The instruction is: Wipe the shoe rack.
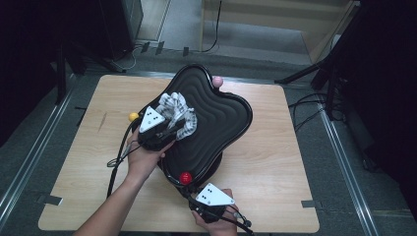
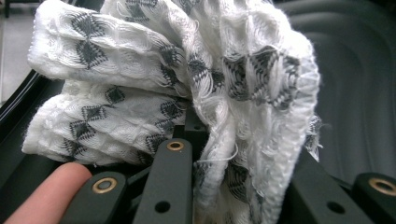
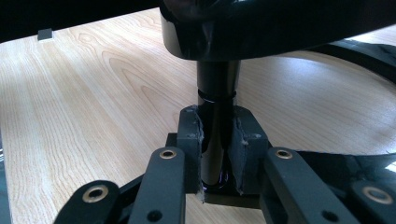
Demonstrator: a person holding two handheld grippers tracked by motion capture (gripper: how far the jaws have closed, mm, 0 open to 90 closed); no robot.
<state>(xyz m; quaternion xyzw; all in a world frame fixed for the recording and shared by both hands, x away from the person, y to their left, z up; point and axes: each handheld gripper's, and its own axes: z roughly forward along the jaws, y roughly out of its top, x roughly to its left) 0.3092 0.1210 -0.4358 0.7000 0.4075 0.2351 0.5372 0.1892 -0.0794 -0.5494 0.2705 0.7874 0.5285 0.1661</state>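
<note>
Left gripper (image 1: 169, 127) clamped on a bunched white cloth with grey diamond pattern (image 1: 178, 114), folds squeezed between the black jaws in the left gripper view (image 2: 219, 186), cloth (image 2: 187, 88) bulging above and to both sides of them, a fingertip (image 2: 51, 193) beside the left jaw. Cloth resting on the ribbed top of a black wavy-edged tray (image 1: 221, 123), toward that tray's left edge, with the left hand (image 1: 145, 160) just over the rim. Tray standing on a wooden table (image 1: 275, 162), roughly at its middle. Right gripper (image 1: 212, 201) near the table's front edge, jaws closed tight around a black post (image 3: 217, 126) under the tray (image 3: 280, 28). Red ball (image 1: 185, 178) at the tray's front corner, yellow ball (image 1: 133, 117) at its left edge, pink ball (image 1: 217, 81) at its far edge.
</note>
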